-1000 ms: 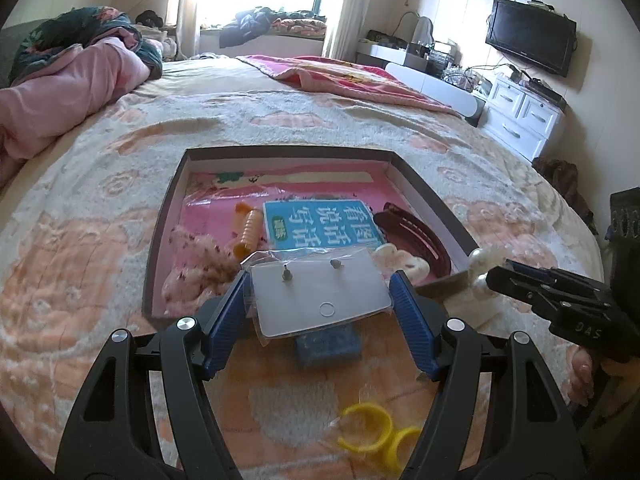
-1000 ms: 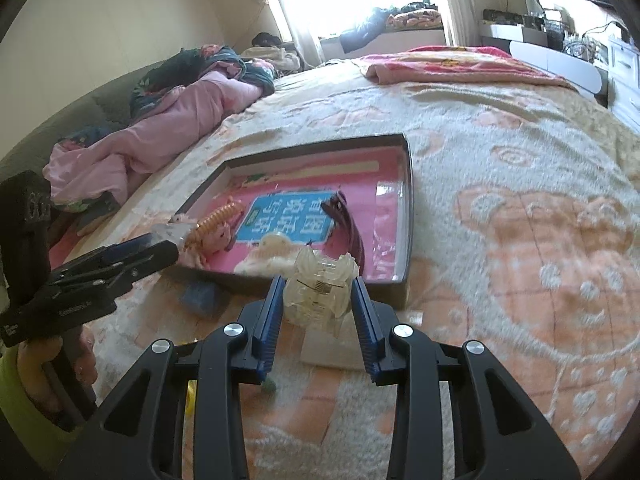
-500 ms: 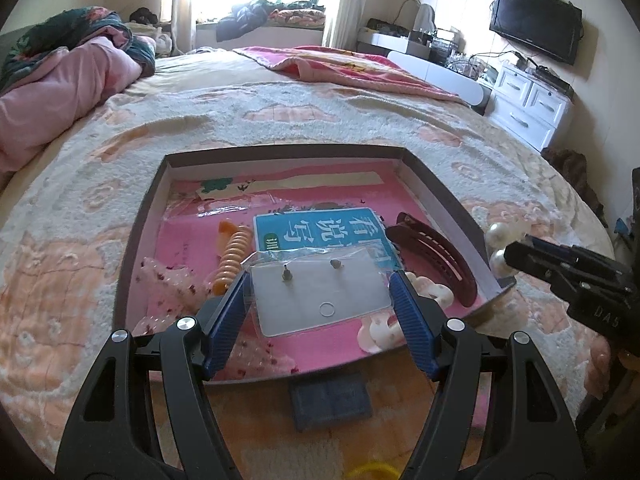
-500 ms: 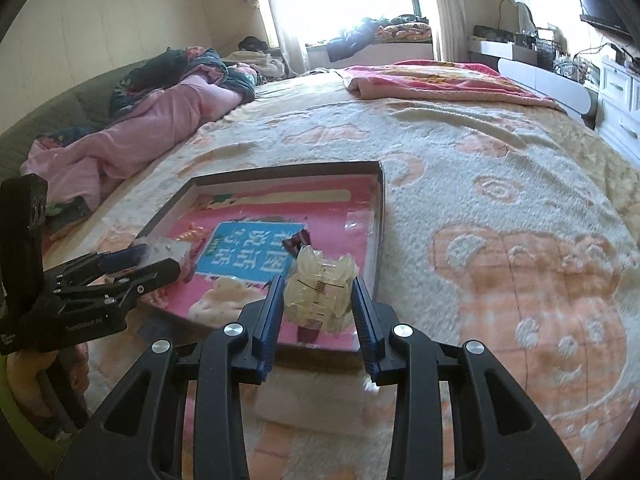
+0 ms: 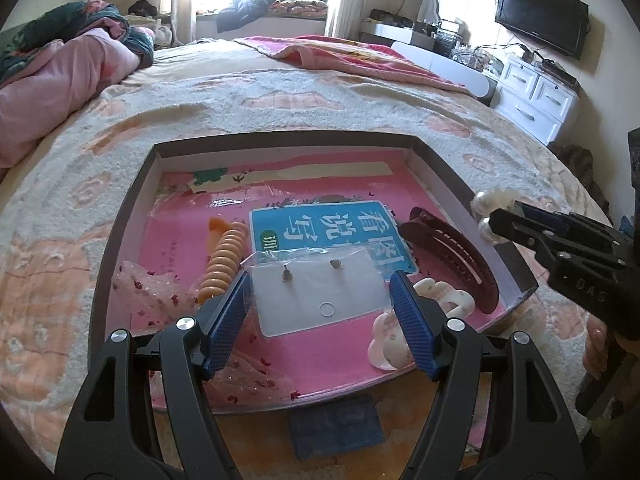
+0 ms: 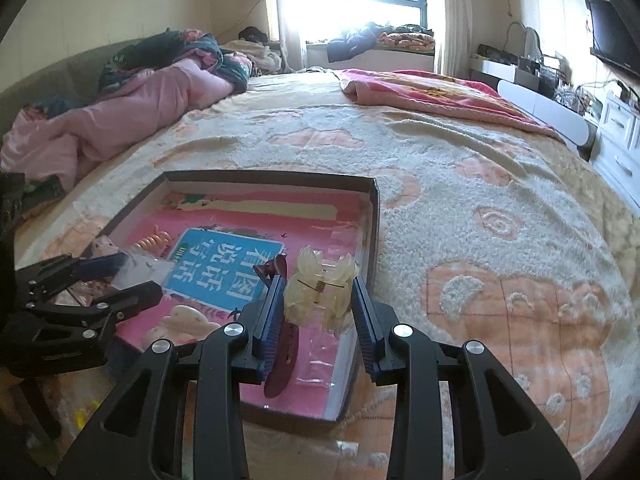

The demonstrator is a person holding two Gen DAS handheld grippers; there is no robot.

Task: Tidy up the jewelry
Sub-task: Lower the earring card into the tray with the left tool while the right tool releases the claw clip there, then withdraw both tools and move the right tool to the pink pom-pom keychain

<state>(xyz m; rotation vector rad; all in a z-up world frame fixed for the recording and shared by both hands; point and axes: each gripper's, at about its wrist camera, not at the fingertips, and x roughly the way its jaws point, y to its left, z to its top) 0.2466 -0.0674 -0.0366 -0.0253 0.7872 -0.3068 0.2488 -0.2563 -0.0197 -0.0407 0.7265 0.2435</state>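
Pink-lined tray (image 5: pixel 476 216), blue booklet (image 5: pixel 320 228), maroon clip (image 5: pixel 452 256), orange coil (image 5: pixel 224 260).

The box (image 5: pixel 132 216) floor lay bare along its far strip, behind the blue card (image 5: pixel 320 236). The near half was crowded: orange coil (image 5: pixel 225 264) at left, maroon clip (image 5: pixel 452 264) and white clips (image 5: pixel 404 320) at right. The bed (image 6: pixel 480 216) right of the box lay open.

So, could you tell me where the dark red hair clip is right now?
The dark red hair clip lies in the tray by its right wall, right of the blue card.
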